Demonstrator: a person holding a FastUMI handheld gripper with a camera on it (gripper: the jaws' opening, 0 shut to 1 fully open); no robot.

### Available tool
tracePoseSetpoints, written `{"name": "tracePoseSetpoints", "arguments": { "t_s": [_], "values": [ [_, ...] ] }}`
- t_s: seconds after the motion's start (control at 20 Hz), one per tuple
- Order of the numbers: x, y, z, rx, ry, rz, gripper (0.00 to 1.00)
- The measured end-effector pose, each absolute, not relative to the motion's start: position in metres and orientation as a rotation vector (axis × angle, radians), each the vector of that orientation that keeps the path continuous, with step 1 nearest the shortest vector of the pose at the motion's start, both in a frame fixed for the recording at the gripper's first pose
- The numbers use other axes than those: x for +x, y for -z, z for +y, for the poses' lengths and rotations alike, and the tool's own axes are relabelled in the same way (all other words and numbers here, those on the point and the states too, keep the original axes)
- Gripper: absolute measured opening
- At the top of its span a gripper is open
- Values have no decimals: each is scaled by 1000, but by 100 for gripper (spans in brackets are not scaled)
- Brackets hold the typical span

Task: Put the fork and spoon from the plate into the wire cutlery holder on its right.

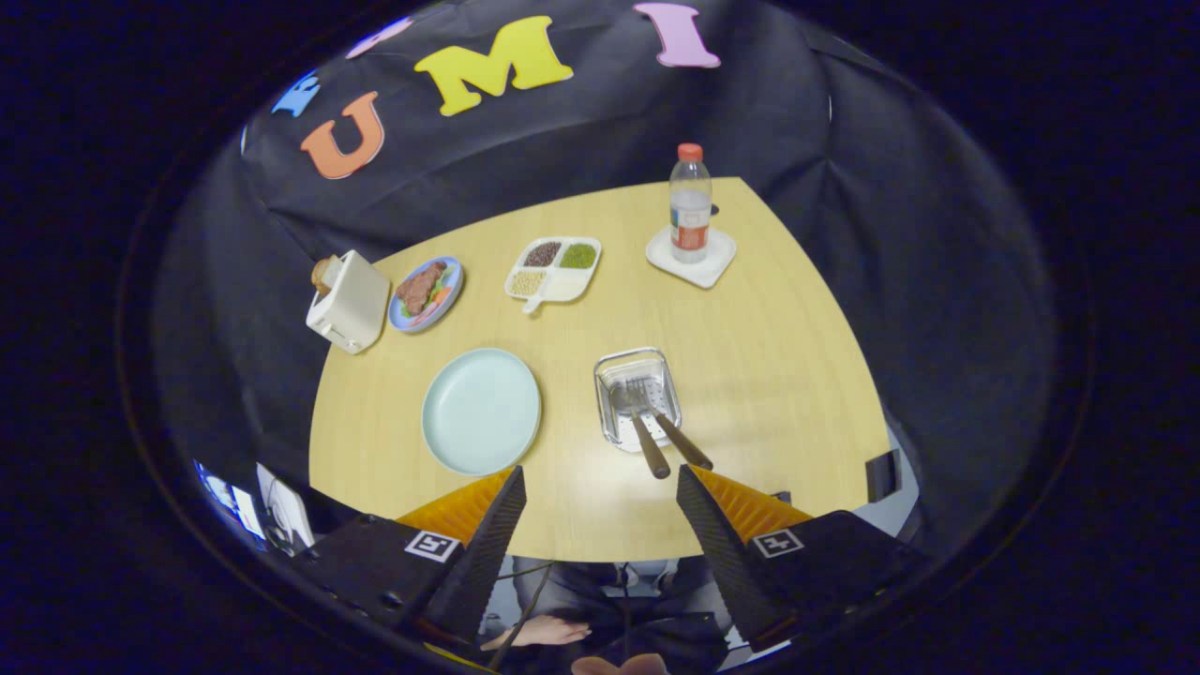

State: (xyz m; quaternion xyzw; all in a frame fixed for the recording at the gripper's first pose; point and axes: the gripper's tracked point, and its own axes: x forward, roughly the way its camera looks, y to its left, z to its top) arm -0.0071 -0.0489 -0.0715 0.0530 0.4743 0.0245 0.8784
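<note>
Both pieces in the holder, my tool (601, 487) spread and holding nothing.

The fork (656, 417) and spoon (637, 422) lean in the wire cutlery holder (637, 398) with their handles jutting over its near rim toward me, and the plate (481, 410) to its left sits bare on the counter (769, 356). The risk I see is my fingers catching those overhanging handles on any low pass, which could lever the cutlery out or drag the light holder along; I'd judge the task otherwise done.
</note>
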Motion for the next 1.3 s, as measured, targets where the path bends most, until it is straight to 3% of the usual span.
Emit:
{"name": "tracePoseSetpoints", "arguments": {
  "t_s": [0.35, 0.55, 0.65, 0.85, 1.3],
  "values": [
    [-2, -44, -31, -29, -99, 325, 97],
    [-42, -75, -10, 103, -107, 97, 96],
    [-51, -78, -21, 137, -44, -7, 96],
    [-63, -61, -27, 100, 59, -94, 96],
    [-94, -43, 5, 51, 70, -138, 96]
  ]
}}
